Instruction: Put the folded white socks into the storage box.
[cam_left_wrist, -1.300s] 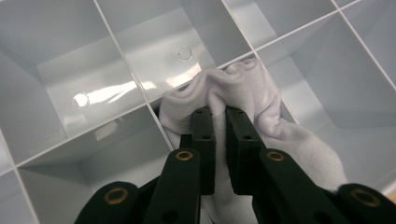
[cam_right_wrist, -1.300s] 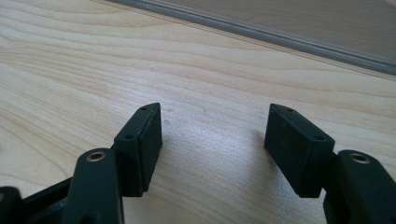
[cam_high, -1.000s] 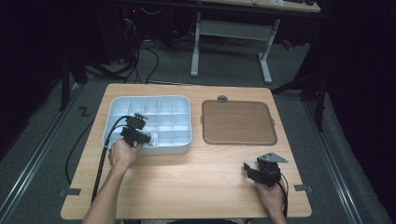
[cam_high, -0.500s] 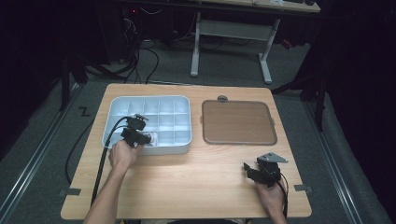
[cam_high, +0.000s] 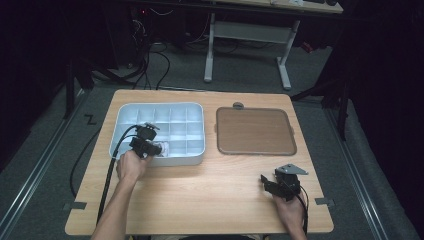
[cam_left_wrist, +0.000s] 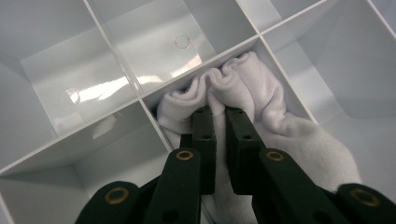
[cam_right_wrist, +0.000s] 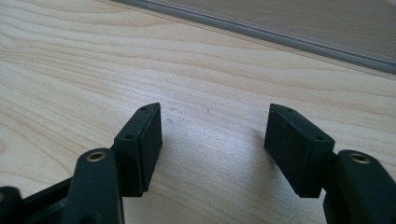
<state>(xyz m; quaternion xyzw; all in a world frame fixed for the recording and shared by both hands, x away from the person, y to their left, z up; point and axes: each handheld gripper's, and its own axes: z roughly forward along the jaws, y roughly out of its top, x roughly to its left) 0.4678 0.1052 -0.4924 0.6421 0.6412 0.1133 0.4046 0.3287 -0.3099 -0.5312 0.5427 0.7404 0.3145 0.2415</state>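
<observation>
The left gripper (cam_left_wrist: 218, 116) has its fingers (cam_left_wrist: 204, 140) almost together, pinched on a fold of the white cloth (cam_left_wrist: 261, 107), which looks like a soft sock or small towel. The cloth lies in one compartment of the pale divider tray (cam_high: 197, 150), in the row of the tray that is nearest to the person, just past the tray's front wall. In the left gripper view the cloth lies directly under and ahead of the fingertips; its bunched end is pressed against the far divider wall (cam_left_wrist: 205, 70), and the rest of it trails back and to the right under the gripper. So its long axis runs roughly along the fingers, not across them. My judgement is that the next move turns on this: the cloth is already down in its cell, so the fingers only need to open and lift straight up. The right gripper (cam_high: 280, 186) rests on the desk (cam_high: 210, 200), well apart from the tray, with its fingers (cam_right_wrist: 140, 144) wide and nothing between them, near the brown tray (cam_high: 255, 131).
</observation>
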